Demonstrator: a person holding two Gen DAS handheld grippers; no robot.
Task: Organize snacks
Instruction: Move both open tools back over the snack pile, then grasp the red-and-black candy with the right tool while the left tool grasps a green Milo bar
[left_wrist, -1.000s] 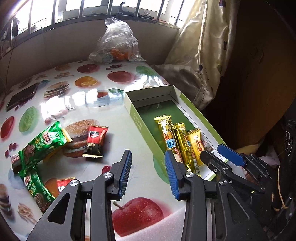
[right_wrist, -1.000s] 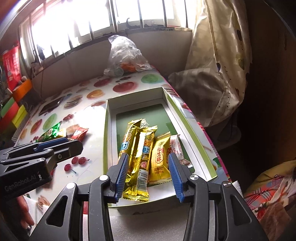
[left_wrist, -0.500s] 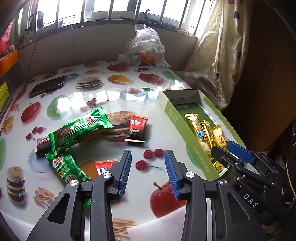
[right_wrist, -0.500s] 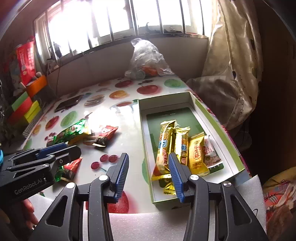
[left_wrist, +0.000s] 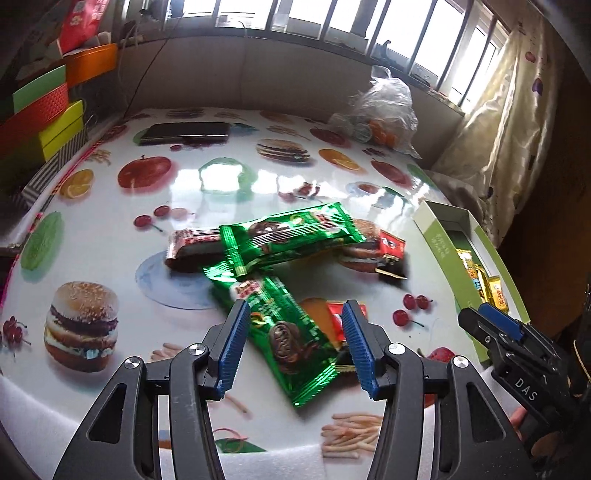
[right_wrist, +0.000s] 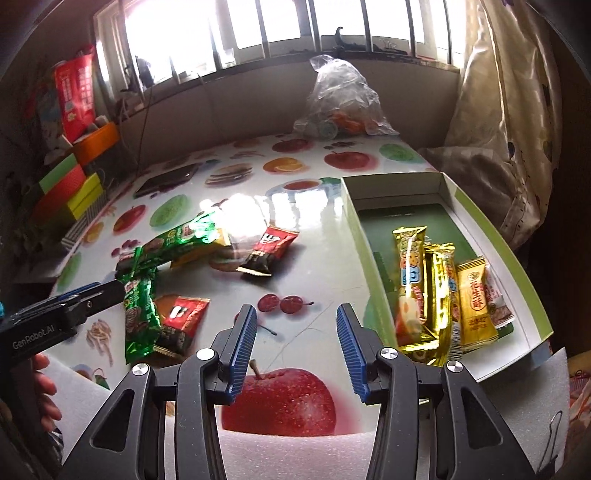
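My left gripper (left_wrist: 293, 332) is open just above a green snack packet (left_wrist: 288, 332) that lies between its fingers on the table. A second green packet (left_wrist: 291, 236) lies behind it over a brown bar (left_wrist: 192, 245). Two red packets (left_wrist: 391, 251) (left_wrist: 338, 319) lie nearby. My right gripper (right_wrist: 293, 343) is open and empty over the table, left of the green box (right_wrist: 491, 236). The box holds several yellow and gold snack bars (right_wrist: 436, 288). The loose snacks also show at left in the right wrist view (right_wrist: 140, 314).
A clear plastic bag (right_wrist: 340, 103) stands at the back of the table. A dark phone (left_wrist: 184, 132) lies at the back left. Coloured boxes (left_wrist: 40, 118) are stacked at the left edge. A curtain (right_wrist: 509, 110) hangs on the right.
Both grippers swung left, away from the box. My left gripper came over the loose snacks and opened wider around the green packet. My right gripper left the box and opened wider.
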